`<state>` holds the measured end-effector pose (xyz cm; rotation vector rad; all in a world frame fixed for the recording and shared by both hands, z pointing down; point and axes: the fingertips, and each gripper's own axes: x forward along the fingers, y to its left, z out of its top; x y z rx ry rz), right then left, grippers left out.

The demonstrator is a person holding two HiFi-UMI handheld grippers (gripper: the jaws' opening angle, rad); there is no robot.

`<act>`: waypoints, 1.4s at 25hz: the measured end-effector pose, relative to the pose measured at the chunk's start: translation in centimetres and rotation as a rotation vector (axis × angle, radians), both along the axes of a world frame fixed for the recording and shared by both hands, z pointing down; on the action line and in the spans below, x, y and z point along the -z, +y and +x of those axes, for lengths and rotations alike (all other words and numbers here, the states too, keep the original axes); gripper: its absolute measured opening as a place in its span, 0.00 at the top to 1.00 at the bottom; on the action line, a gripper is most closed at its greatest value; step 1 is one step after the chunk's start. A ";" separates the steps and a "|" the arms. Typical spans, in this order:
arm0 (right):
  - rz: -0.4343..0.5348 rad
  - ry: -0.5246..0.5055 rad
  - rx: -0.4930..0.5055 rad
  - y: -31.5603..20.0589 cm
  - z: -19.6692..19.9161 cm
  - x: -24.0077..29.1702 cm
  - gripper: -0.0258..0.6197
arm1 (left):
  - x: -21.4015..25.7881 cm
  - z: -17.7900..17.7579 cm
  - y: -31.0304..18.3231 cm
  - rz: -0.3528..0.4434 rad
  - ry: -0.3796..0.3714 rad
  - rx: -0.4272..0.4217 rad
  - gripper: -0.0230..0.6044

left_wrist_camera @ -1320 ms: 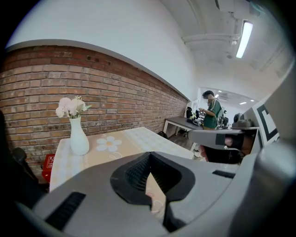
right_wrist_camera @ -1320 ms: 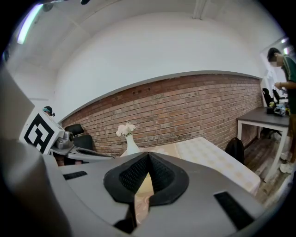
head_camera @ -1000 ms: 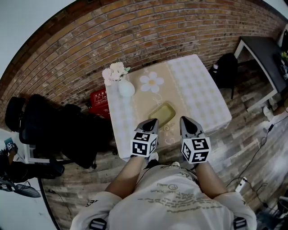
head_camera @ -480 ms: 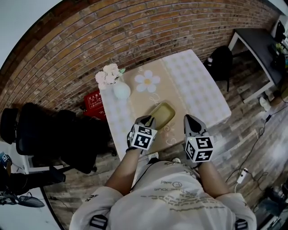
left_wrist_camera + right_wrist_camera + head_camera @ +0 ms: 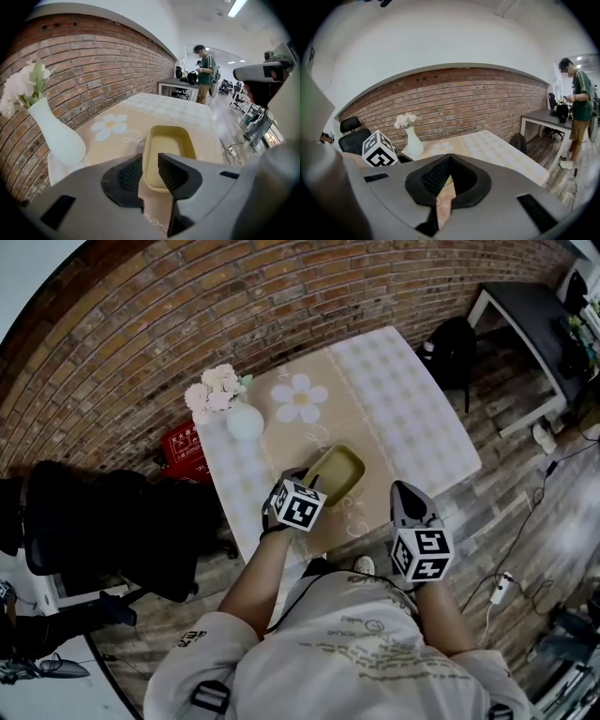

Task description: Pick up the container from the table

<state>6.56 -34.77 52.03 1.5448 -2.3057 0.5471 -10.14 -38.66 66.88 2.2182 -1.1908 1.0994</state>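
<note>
1. Brick wall (image 5: 187, 324): red-brown, runs behind the table's far edge.
2. Wood-plank floor (image 5: 525, 484): grey-brown, a cable lying on it at the right.
3. Table (image 5: 412, 418): square, under a pale checked cloth with a beige runner down the middle that carries a daisy print (image 5: 300, 397).
4. Black office chair (image 5: 112, 521): on the floor left of the table.
5. Dark desk (image 5: 530, 320): white legs, far right, well apart from the table. A black bag (image 5: 453, 343) sits on the floor between the two.
6. Bystander (image 5: 205, 70): green top and shorts, standing at that desk.
7. Red box (image 5: 185, 448): on the floor against the wall, just beside the table's left corner.
8. White vase (image 5: 244, 421): upright near the table's far left corner, holding pale flowers (image 5: 211, 390).
9. Container (image 5: 337, 472): shallow olive-yellow tray with rounded corners, empty, lying on the runner near the table's front edge.
10. Left gripper (image 5: 150, 158): over the container's near end. The jaws stand a narrow gap apart, and the container's near left wall shows in that gap. They are not pressed onto it.
11. Right gripper (image 5: 450, 159): held level at the table's front edge, right of the container and apart from it. The jaw tips meet, with nothing between them.
</note>
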 end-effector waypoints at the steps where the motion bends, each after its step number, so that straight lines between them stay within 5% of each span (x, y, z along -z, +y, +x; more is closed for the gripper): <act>1: -0.006 0.003 -0.007 0.0 0.0 -0.2 0.96 | -0.5 -0.1 -0.3 -0.012 -0.002 -0.006 0.82; 19: -0.061 0.032 -0.110 -1.0 1.2 -2.1 0.96 | -6.8 -0.5 -1.7 -0.226 0.004 -0.006 0.85; 22: -0.061 0.036 -0.108 -1.2 1.2 -2.2 0.96 | -6.9 -0.4 -1.7 -0.234 0.015 -0.004 0.93; 35: -0.025 0.032 -0.071 -1.2 0.8 -1.0 0.96 | -2.5 -0.9 -1.5 -0.170 0.069 0.084 0.95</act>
